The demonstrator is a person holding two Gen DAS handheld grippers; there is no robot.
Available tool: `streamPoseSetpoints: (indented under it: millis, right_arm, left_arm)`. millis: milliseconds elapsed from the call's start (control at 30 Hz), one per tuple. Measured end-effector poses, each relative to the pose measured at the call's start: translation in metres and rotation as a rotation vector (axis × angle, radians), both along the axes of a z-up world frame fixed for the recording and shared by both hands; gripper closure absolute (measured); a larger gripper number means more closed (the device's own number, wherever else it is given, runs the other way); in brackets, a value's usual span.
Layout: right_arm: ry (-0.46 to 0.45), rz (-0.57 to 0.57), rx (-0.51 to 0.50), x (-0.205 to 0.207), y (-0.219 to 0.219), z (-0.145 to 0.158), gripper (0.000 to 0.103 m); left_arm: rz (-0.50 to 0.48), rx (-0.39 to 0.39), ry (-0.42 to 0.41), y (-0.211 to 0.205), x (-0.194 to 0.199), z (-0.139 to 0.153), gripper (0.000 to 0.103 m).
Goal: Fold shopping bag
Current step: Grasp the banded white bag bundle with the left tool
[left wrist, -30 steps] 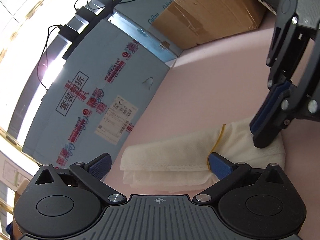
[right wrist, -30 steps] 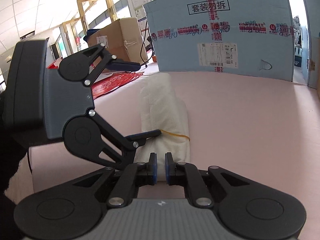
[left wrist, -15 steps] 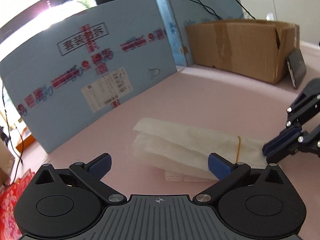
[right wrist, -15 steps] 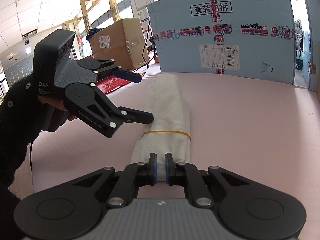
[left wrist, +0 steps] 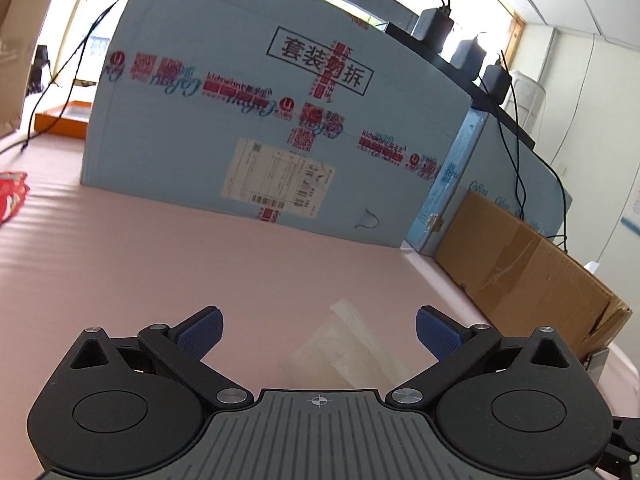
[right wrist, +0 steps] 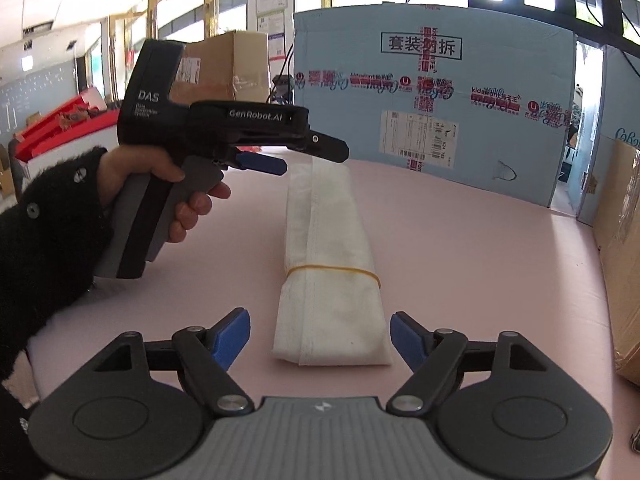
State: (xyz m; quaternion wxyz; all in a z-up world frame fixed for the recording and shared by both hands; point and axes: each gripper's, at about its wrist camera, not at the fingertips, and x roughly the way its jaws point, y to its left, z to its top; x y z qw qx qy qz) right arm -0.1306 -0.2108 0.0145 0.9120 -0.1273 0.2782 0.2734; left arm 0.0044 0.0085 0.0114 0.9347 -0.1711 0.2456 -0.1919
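The white shopping bag (right wrist: 328, 240) lies folded into a long bundle on the pink table, with a yellow rubber band (right wrist: 332, 268) around it. My right gripper (right wrist: 320, 338) is at its near end. Its jaws are opening, the bag's end lies between the blue pads (right wrist: 234, 334), and neither pad touches it. A hand in a black sleeve holds my left gripper (right wrist: 314, 160) above the bag's far left side. In the left wrist view the left gripper (left wrist: 318, 332) is open and holds nothing. Only a blurred pale corner of the bag (left wrist: 344, 344) shows below it.
A big light-blue carton (right wrist: 432, 100) stands along the table's far edge. A brown cardboard box (left wrist: 520, 276) lines the right side. Red packets (left wrist: 12, 196) and an orange tray (left wrist: 60, 120) sit at the far left. Cables hang over the carton.
My right gripper went from shut on the bag's near end to wide open. The left gripper rolled upright and swung off the bag toward its far left side.
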Motion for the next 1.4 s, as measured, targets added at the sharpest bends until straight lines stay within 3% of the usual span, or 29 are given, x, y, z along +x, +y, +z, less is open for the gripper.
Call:
streamPoseSetpoints:
  millis: [67,200,433,567,733,900,1033,1133,1267,1367,1400]
  right_arm:
    - [-0.031,-0.03,-0.067,0.001,0.006,-0.004,0.022]
    - [-0.049,-0.091,-0.103,0.009,0.0,-0.004,0.021]
    - [-0.045,-0.293,-0.125,0.038,-0.03,-0.007,0.022]
    - [0.005,-0.409,-0.027,0.048,-0.051,-0.009,0.022]
    - [0.103,-0.361,0.223,0.052,-0.074,-0.012,0.021]
    - [0.137,-0.375,0.393,0.062,-0.09,-0.016,0.019]
    - [0.155,-0.393,0.49,0.069,-0.099,-0.018,0.019]
    - [0.163,-0.406,0.529,0.077,-0.099,-0.019,0.019]
    - [0.171,-0.382,0.545,0.081,-0.089,-0.02,0.021]
    - [0.186,-0.353,0.57,0.083,-0.083,-0.022,0.026]
    - [0.185,-0.357,0.567,0.083,-0.082,-0.022,0.029]
  left_arm:
    - [-0.019,-0.035,-0.005,0.001,-0.002,-0.002,0.0]
    - [-0.037,-0.079,0.024,-0.001,-0.002,-0.007,0.0]
    - [-0.065,-0.113,0.048,-0.008,-0.003,-0.014,0.0]
    - [-0.053,-0.158,0.084,-0.005,0.001,-0.02,0.0]
    - [-0.038,-0.239,0.108,-0.002,0.003,-0.025,0.0]
    - [-0.04,-0.275,0.101,-0.005,0.001,-0.027,0.0]
    - [-0.03,-0.264,0.093,-0.011,-0.001,-0.027,0.0]
    - [-0.019,-0.211,0.094,-0.017,-0.001,-0.027,0.0]
    - [-0.026,-0.201,0.094,-0.019,0.0,-0.026,0.001]
    - [-0.058,-0.201,0.106,-0.022,0.001,-0.028,0.015]
    - [-0.073,-0.199,0.113,-0.024,0.003,-0.028,0.028]
